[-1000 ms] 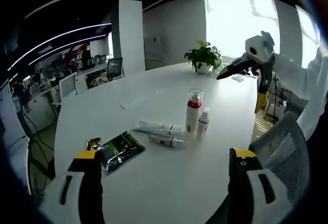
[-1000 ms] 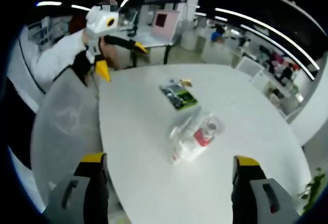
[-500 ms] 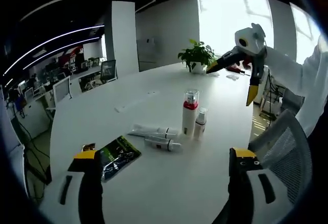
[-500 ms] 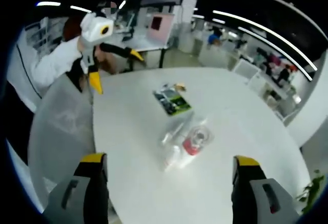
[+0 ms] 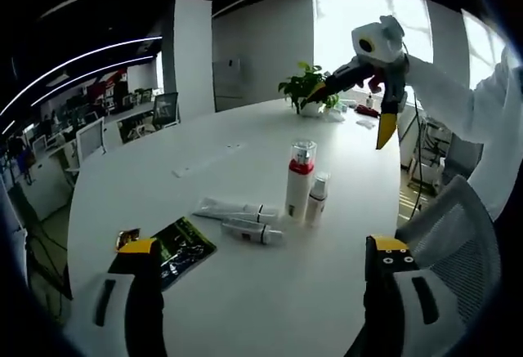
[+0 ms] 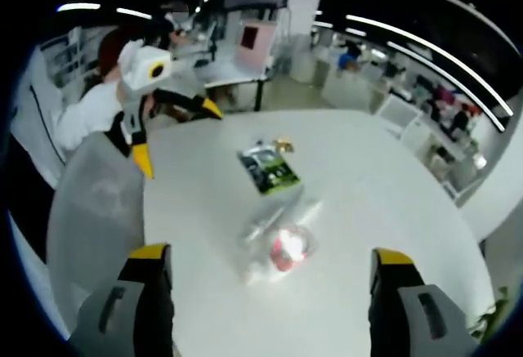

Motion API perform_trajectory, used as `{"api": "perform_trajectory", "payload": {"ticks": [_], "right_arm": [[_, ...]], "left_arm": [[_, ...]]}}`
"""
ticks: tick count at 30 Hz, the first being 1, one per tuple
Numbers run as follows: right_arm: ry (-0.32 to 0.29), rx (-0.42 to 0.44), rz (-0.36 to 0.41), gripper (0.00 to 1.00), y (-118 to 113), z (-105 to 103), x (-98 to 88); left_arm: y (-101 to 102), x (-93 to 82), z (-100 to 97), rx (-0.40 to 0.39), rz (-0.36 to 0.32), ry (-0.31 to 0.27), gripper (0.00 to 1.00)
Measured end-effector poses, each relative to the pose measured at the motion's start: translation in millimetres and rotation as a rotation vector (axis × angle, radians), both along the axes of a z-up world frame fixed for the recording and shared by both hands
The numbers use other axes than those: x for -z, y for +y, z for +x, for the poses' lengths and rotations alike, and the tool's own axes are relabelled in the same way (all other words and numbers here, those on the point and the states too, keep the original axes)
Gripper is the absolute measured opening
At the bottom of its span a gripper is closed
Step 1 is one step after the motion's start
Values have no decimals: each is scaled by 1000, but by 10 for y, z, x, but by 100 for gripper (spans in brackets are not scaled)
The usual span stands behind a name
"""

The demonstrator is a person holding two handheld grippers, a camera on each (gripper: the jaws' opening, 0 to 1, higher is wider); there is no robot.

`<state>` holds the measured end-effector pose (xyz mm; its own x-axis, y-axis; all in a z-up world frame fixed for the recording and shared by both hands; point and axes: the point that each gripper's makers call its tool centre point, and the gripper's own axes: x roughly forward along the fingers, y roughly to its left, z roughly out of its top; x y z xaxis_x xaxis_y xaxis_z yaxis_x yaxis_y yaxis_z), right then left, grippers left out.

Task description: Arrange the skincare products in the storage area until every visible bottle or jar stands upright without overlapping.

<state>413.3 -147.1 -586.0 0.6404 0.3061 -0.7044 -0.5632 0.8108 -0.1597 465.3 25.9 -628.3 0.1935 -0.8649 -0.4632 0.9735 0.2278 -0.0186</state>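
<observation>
place: open-plan office | evidence: large white meeting table [image 5: 245,140]; rows of desks with monitors [image 5: 90,132]; mesh office chair [image 5: 458,243]; potted plant [image 5: 306,87]

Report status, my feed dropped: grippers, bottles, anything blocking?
Left gripper, right gripper open, empty. Two bottles upright, two tubes lying. Green packet beside, not blocking.

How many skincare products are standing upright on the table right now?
2: a tall red-banded bottle and a smaller bottle beside it. Two tubes lie flat nearby.
</observation>
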Motion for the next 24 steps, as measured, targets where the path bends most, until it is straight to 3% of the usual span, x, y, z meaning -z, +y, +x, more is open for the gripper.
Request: {"api": "perform_trajectory", "payload": {"ticks": [5,10,13,16,24], "right_arm": [[11,2,17,96,-51,154,-40],[26,-4,37,90,-67,318,-44],[42,-4,36,86,-84,448,-19],[54,3,44,84,-96,586,15],[58,34,78,76,-138,887,129]], "left_arm": [[15,6,20,-28,-20,-6,99],[-10,65,-37,-29,-41,23,99],[-43,101,-176,-11,-81,147,99],[-33,125,-132,-11,-60,67,99],[45,181,-66,-50,-54,83,99]]}}
